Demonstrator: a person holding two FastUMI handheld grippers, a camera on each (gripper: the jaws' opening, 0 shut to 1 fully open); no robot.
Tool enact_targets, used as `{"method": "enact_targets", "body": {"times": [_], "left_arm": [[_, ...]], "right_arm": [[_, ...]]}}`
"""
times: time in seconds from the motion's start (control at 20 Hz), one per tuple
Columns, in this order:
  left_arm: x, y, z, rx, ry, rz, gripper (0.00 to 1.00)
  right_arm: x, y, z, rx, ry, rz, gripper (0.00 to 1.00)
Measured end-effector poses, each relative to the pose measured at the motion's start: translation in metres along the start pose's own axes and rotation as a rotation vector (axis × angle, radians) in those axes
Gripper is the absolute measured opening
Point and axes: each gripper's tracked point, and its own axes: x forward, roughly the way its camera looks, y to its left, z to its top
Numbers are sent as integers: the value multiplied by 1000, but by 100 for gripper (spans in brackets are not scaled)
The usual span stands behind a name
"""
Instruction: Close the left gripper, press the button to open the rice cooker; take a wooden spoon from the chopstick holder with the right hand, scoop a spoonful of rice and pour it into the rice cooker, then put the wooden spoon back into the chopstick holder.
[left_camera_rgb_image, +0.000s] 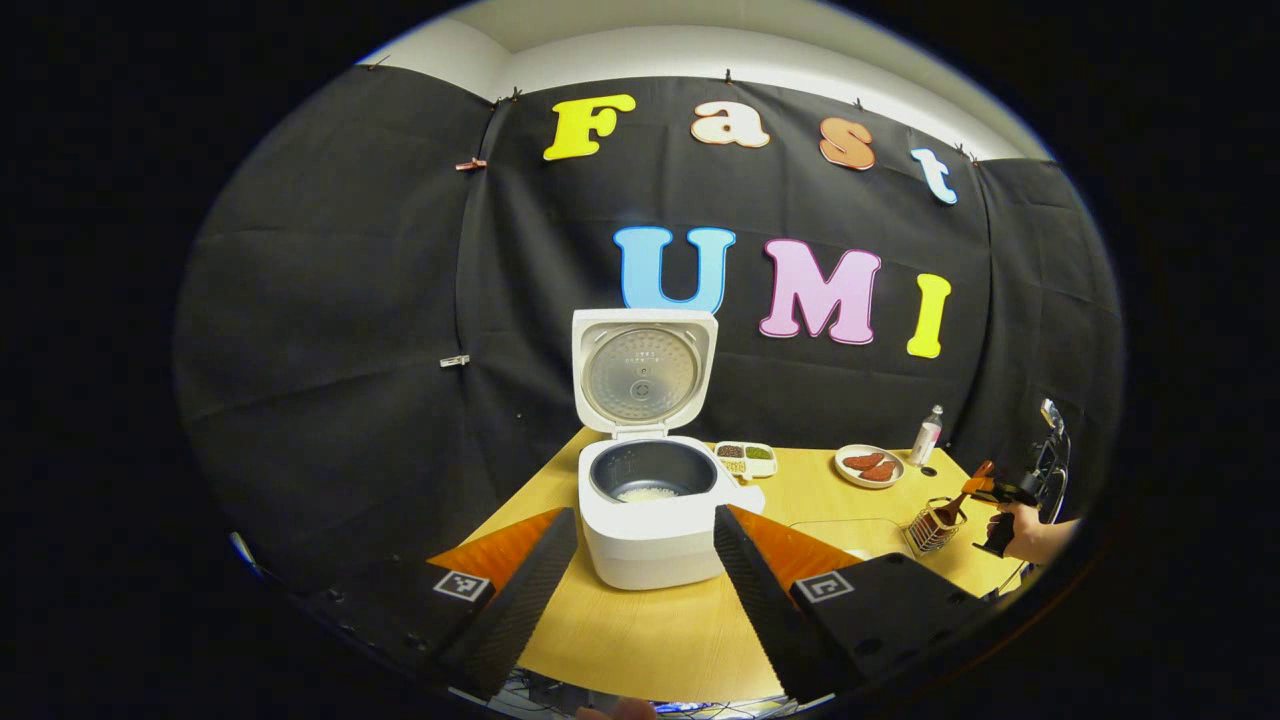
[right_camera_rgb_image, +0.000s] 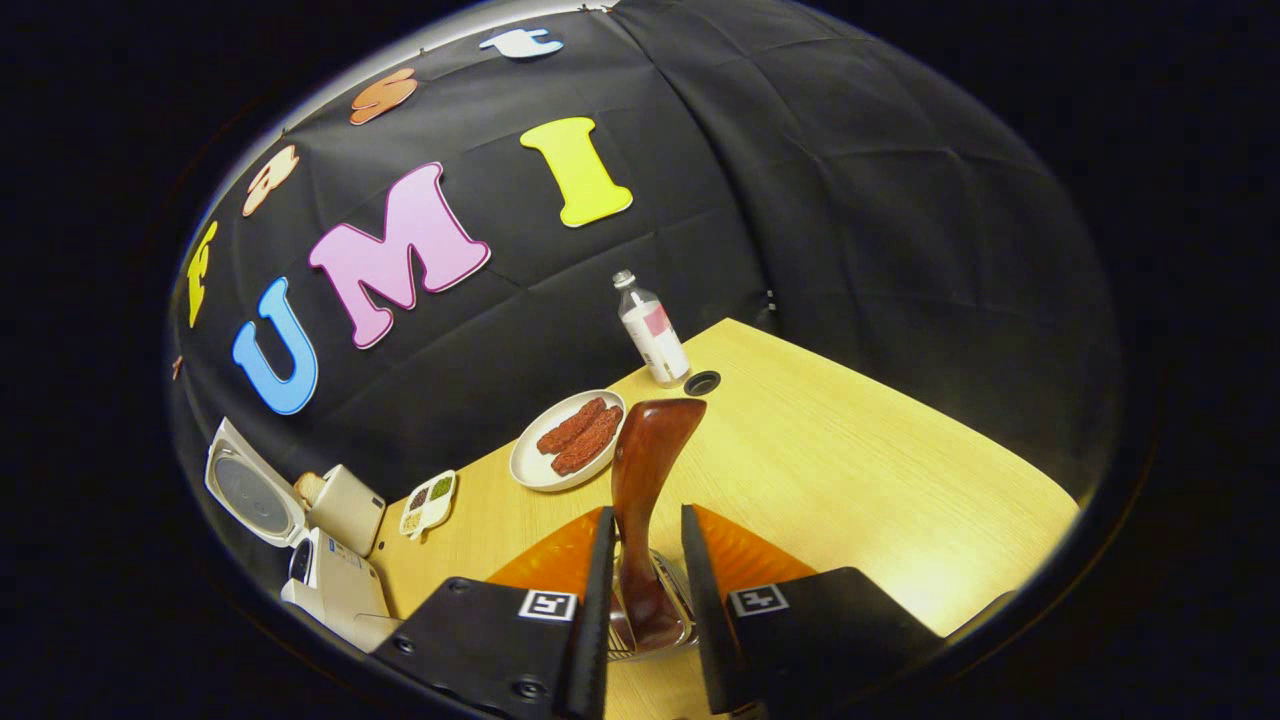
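Right hand-held gripper (right_camera_rgb_image: 645, 590) clenched on the wooden spoon (right_camera_rgb_image: 645, 470), long axis pointing to 12 o'clock, base in the chopstick holder (right_camera_rgb_image: 650, 640). Left hand-held gripper (left_camera_rgb_image: 640, 580) released, facing the open rice cooker (left_camera_rgb_image: 650, 500).

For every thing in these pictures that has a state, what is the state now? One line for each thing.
Rice cooker: lid up, open; some rice in the pot.
Wooden spoon: standing in the chopstick holder, between the right claw's fingers.
Right claw: fingers close beside the spoon; contact unclear.
Left claw: open, holding nothing.
Bottle: upright, cap on.
Plate: holds reddish pieces of food.
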Motion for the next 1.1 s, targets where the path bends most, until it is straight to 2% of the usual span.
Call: {"method": "enact_targets", "body": {"times": [0.05, 0.1, 0.15, 0.2, 0.35, 0.65, 0.95, 1.1], "left_arm": [[1, -1, 2, 2, -3, -10, 95], [2, -1, 5, 4, -7, -19, 95], [3, -2, 8, 6, -12, -27, 95], [4, -4, 11, 8, -16, -37, 95], [8, -10, 21, 12, -31, -72, 95], [21, -19, 55, -27, -87, -139, 95], [49, -12, 105, -52, -166, -168, 95], [74, -6, 136, -70, -210, -178, 95]], "right_arm": [[-5, -1, 1, 1, -1, 0, 67], [-10, -2, 3, 0, -4, -2, 58], [-17, -2, 5, -1, -10, 1, 83], [-24, -2, 9, -3, -19, 2, 90], [-51, 3, 17, -12, -38, 12, 96], [-120, 24, 42, -130, -111, 24, 96], [-195, 59, 68, -347, -195, 23, 98], [-228, 75, 81, -401, -235, 25, 98]]}}
